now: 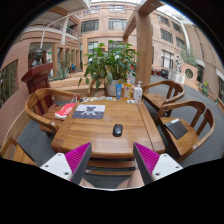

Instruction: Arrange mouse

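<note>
The gripper [113, 162] hangs above the near edge of a wooden table [100, 140], looking forward and slightly down along its 2 fingers, which are spread wide apart with nothing between them; the hand holding it is out of view. The left finger's magenta pad [80, 161] and the right finger's magenta pad [146, 160] face each other across the gap, both over the near rim of the tabletop. The mouse [117, 130], small and dark, lies on the table beyond the fingers, roughly on the line between them and well clear of both pads. Further back on the table sits a dark mouse pad [89, 112] with a light patch on it, and just beside its left end lies a red object [65, 111]. At the far end of the table stands a leafy potted plant [110, 66], with a few small bottles or containers [127, 92] near its base; what they are exactly cannot be told. Wooden chairs surround the table: 1 on the left [42, 105] and 1 on the right [188, 128], the latter carrying a dark flat item [176, 128] on its seat. Brick buildings with windows [110, 25] rise behind.
</note>
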